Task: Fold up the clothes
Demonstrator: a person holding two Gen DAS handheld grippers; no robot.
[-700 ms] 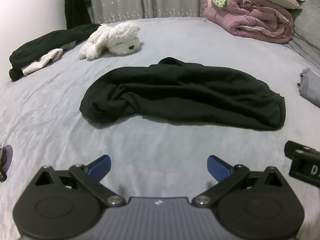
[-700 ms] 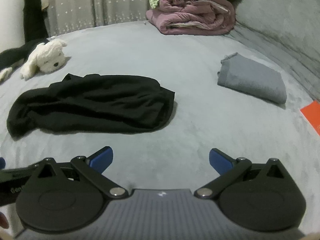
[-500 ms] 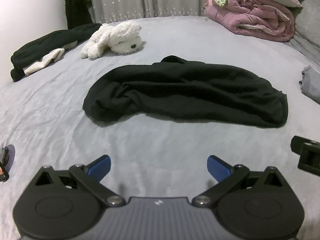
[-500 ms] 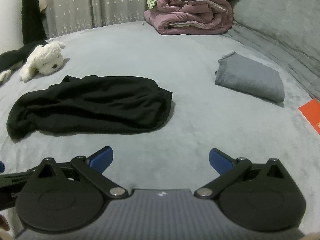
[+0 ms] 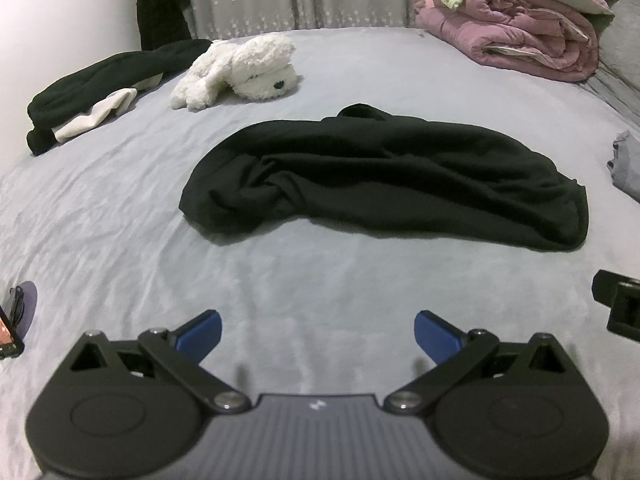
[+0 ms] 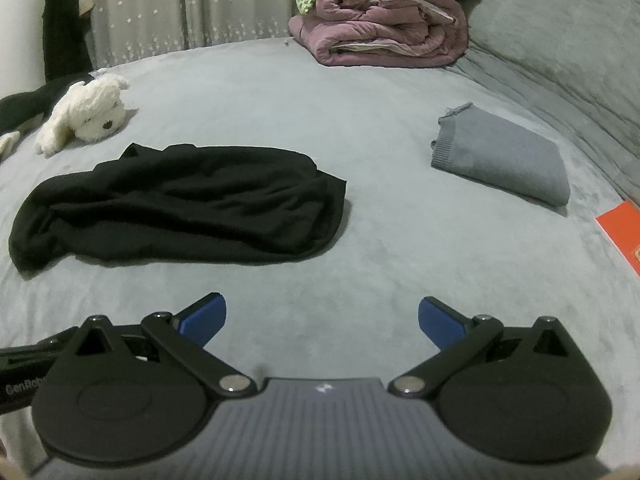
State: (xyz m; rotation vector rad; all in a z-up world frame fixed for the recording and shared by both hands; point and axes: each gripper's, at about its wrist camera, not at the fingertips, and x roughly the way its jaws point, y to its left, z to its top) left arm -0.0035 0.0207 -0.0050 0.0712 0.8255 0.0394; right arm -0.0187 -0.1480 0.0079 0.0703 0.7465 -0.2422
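Black garment [image 5: 384, 184] laid crumpled on the grey bed [image 5: 120, 216], white plush toy [image 5: 240, 72] behind it, folded grey cloth [image 6: 504, 160] to its right, left gripper [image 5: 318, 336] and right gripper [image 6: 322, 326] held spread wide, nothing pinched, short of the garment.

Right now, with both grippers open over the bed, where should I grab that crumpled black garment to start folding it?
Probably by its two ends. The black garment lies in a long heap across the bed. The left gripper could come from the near side at the bunched, twisted left end; the right gripper at the flatter right edge with its visible hem, then lift and spread.
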